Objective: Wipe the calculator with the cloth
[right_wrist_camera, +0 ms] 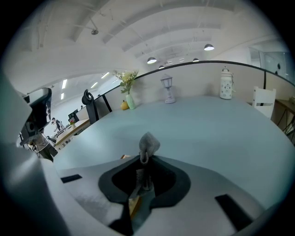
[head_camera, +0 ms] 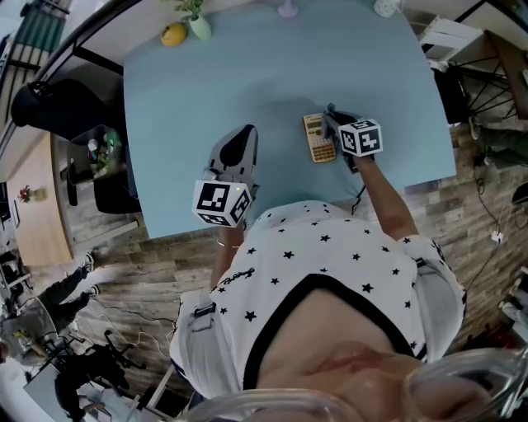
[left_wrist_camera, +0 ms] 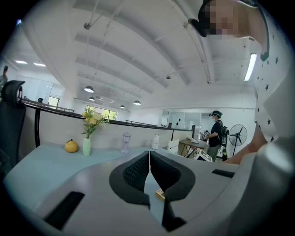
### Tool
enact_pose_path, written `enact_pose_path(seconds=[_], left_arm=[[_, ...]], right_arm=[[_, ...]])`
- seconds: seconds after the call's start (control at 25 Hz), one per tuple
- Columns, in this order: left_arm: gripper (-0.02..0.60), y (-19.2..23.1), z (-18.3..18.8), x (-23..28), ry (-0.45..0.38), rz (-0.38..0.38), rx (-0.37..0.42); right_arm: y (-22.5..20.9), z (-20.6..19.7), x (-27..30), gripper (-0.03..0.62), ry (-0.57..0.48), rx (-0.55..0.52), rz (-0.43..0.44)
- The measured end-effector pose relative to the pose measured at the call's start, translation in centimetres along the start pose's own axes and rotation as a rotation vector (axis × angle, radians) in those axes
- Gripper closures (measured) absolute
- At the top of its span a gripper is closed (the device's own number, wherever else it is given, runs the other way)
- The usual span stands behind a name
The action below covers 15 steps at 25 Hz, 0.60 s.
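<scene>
A tan calculator (head_camera: 318, 138) lies flat on the light blue table (head_camera: 206, 91), near its front right part. My right gripper (head_camera: 332, 118) rests just right of the calculator's top end, shut on a small grey cloth (right_wrist_camera: 148, 144) that bunches up above the jaw tips. A sliver of the calculator (right_wrist_camera: 133, 205) shows low between the jaws of the right gripper (right_wrist_camera: 144, 160). My left gripper (head_camera: 246, 134) hovers over the table's front left of the calculator, shut with nothing in it. In the left gripper view the gripper (left_wrist_camera: 149, 157) has its pads touching, with a calculator corner (left_wrist_camera: 160, 193) behind them.
Along the table's far edge stand a yellow gourd (head_camera: 172, 35), a vase of flowers (head_camera: 198, 23), a small lantern (head_camera: 287, 8) and a white jar (head_camera: 385, 7). A black office chair (head_camera: 58, 107) is at the left. The table's front edge (head_camera: 198, 224) lies close to my body.
</scene>
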<state>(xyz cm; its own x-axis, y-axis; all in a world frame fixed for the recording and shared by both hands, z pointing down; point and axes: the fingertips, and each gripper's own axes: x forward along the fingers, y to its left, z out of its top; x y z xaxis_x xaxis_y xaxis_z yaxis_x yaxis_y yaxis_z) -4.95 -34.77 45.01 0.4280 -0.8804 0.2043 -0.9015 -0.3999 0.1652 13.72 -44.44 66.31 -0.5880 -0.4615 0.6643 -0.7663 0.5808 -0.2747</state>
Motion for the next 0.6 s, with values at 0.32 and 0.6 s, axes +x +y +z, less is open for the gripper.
enact_pose_path(seconds=[0.32, 0.6], left_arm=[[0.551, -0.7, 0.0, -0.6, -0.011, 0.003, -0.002], [0.551, -0.9, -0.3, -1.4, -0.013, 0.013, -0.008]], right_arm=[[5.1, 0.8, -0.2, 0.542, -0.022, -0.042, 0.124], [7.7, -1.8, 0.5, 0.542, 0.033, -0.076, 0.175]])
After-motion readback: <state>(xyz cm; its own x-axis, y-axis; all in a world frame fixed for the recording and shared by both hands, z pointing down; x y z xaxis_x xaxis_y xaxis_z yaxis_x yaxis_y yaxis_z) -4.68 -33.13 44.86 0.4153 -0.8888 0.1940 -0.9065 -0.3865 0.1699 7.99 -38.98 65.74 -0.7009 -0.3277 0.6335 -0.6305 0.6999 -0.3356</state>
